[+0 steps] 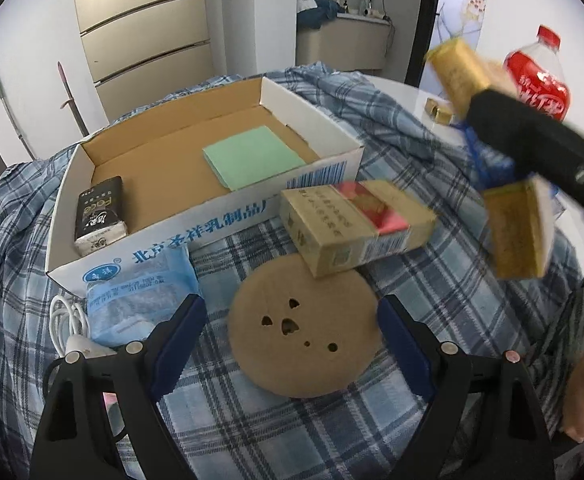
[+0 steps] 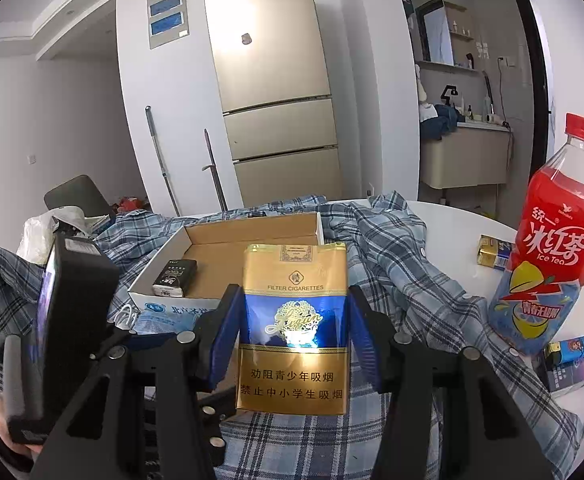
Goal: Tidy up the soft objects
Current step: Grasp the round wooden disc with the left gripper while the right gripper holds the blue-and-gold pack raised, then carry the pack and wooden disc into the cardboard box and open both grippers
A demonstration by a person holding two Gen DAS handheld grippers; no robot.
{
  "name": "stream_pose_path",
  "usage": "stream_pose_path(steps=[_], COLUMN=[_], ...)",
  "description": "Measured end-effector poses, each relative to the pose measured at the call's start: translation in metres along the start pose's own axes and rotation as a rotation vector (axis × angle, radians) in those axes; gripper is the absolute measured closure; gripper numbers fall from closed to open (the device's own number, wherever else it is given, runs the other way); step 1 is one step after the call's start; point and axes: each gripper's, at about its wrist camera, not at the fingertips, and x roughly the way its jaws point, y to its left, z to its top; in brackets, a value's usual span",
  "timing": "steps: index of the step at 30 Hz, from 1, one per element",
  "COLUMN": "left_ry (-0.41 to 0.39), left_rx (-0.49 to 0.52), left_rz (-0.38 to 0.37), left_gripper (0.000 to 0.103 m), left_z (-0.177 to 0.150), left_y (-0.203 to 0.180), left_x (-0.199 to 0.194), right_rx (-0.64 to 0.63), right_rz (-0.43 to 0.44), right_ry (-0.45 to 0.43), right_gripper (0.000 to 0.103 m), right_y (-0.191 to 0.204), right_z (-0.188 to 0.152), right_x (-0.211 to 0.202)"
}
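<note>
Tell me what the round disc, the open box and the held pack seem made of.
Disc: matte tan, probably fibreboard or thick card; flat, dull, with small cut holes. Box: corrugated cardboard, white printed outside, raw brown inside, folded flaps. Pack, clamped in the right gripper: glossy gold and blue foil-look soft packaging; it glares under the light.

"FILTER CIGARETTES" on pack (image 2: 294, 328), "Ice Tea" bottle (image 2: 552, 248)

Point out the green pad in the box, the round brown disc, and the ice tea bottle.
green pad (image 1: 254, 157), left wrist view, middle of its top face.
round brown disc (image 1: 316, 344), left wrist view, flat face beside its holes.
ice tea bottle (image 2: 554, 248), right wrist view, red label.
</note>
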Motion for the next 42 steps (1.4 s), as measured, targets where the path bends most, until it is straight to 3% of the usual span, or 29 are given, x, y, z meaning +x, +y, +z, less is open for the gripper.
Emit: stream_pose_path(steps=[15,20,27,32,42], left_ry=[0.046,0.015,-0.174,-0.311,-0.455], left_rx=[0.021,0.009,0.021,-0.033,-0.013], left_rz=[-0.049,-0.056,0.0,0.01,0.054], left_gripper=[0.014,0.023,0.024,0.024,0.024], left_z=[-0.002,-0.003,-0.013,-0.019,-0.023], left_y=[-0.005,-0.002,-0.001,0.012,0.03], left_x=[0.016,0.012,-0.04,-0.078,-0.127], right_rx=[-0.003,-0.002,-0.002,-0.003,-0.059], right_rz=[-0.004,-0.003,-0.004,-0.004,-0.016], right_ry=[0.012,0.016,0.021,0.017,-0.014], right_gripper=[0.052,0.052,0.052,0.052,0.052], right_y=[0.0,0.0,-0.001,-0.001,0.011], right_z=[0.0,-0.001,-0.001,-0.002,0.0], right_x=[0.003,0.005,0.006,0.005,-0.002])
